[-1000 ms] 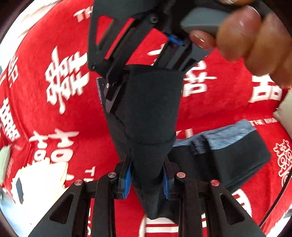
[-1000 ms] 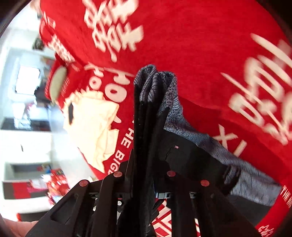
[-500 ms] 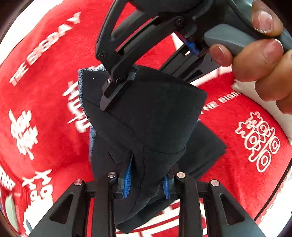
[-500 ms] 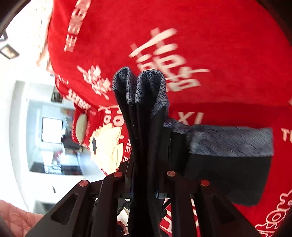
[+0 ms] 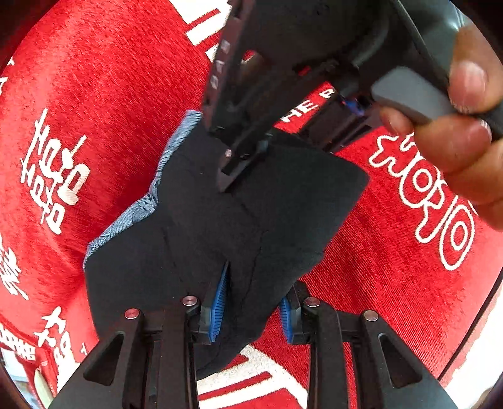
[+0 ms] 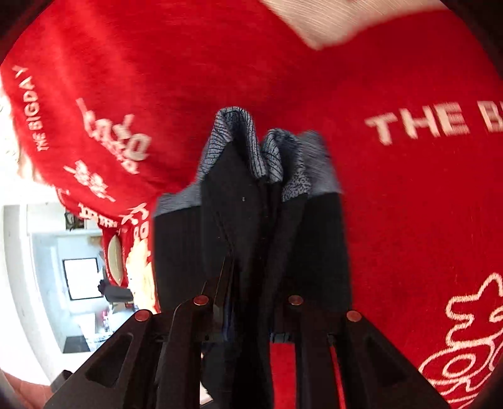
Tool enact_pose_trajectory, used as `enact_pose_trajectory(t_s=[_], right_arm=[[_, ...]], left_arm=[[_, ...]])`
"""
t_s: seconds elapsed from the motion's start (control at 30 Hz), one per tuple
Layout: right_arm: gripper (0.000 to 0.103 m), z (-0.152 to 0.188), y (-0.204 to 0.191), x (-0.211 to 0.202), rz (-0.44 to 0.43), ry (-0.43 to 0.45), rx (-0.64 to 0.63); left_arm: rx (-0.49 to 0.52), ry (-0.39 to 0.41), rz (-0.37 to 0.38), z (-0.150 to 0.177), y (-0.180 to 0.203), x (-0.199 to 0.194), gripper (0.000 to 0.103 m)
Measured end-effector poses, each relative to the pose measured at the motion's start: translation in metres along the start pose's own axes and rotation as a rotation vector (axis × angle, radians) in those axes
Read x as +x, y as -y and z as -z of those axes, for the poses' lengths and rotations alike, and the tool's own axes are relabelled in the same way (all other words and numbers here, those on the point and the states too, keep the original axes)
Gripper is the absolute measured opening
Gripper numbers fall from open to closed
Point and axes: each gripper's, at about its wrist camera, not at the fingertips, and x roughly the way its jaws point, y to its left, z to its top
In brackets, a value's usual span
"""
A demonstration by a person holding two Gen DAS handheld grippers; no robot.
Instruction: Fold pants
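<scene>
A: Where are the pants?

B: The pants (image 5: 239, 226) are black with a grey waistband (image 5: 147, 201), bunched into folds and held up over the red cloth (image 5: 103, 94). The left gripper (image 5: 251, 310) has a fold clamped between its blue pads (image 5: 218, 302); the right gripper (image 6: 248, 311) pinches another part, with the gathered waistband (image 6: 239, 138) standing above its fingers.

A: Both closed on fabric, then?

B: Yes, each narrow, with cloth between the fingers. In the left view, the right gripper (image 5: 232, 166) comes down from the top and bites the pants near the waistband, and a hand (image 5: 456, 132) squeezes its grey trigger.

A: Any containers?

B: I see none.

A: And the edges?

B: The cloth carries white lettering and spreads wide around the pants on all sides. At the left of the right view the cloth's edge drops off to a room beyond. A pale patch (image 6: 339, 22) lies at the top of that view, well apart from the pants.
</scene>
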Motion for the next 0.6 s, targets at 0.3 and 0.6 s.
enact_pose_trajectory(t_s=[0.3,0.6], right_arm=[[0.034,0.0,-0.002,-0.002,0.103,0.03,-0.022],[0.041,0.022,-0.026,-0.033,0.437,0.091,-0.06]], left_arm=[[-0.053,0.011,0.066,0.015,-0.022,-0.024,0.058],[-0.294,-0.009,0.029,0.047,-0.112,-0.037,0.059]])
